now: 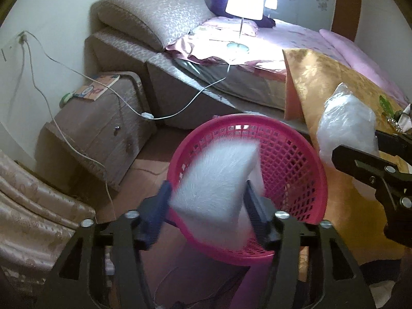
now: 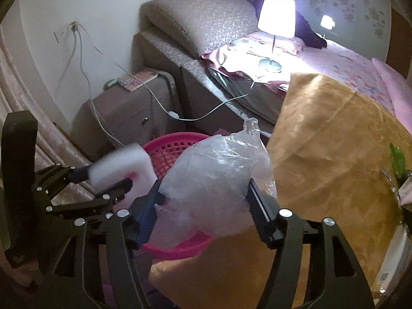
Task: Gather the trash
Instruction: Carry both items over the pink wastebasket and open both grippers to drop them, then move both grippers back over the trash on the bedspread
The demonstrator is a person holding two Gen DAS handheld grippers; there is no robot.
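The left gripper (image 1: 206,200) stood over the pink mesh basket (image 1: 291,170), its jaws apart with a white foam block (image 1: 216,175) between them; the right pad lay along the block's edge, while at the left pad the picture was too blurred to tell whether it touched, so I cannot say the block was clamped. In the left wrist view the block covered the basket's middle and its 9 o'clock side, and the basket's bare lattice showed from 12 to 4 o'clock. The right gripper (image 2: 203,200) had a crumpled clear plastic bag (image 2: 216,170) between its jaws, both pads against the plastic, and the bag hung over the basket's rim (image 2: 180,139) on the side nearest a gold cloth (image 2: 334,139), which lay at 3 o'clock from the basket. From the right wrist camera the left gripper and its foam block (image 2: 121,167) sat at 9 o'clock of the bag, just beside it. Beyond the basket, at 12 o'clock, a lit lamp (image 1: 244,0) stood on the bed (image 1: 296,38), and a brown nightstand (image 1: 103,118) stood at 10 o'clock with a book (image 1: 99,87) on top and a white cord (image 1: 144,114) trailing across it.
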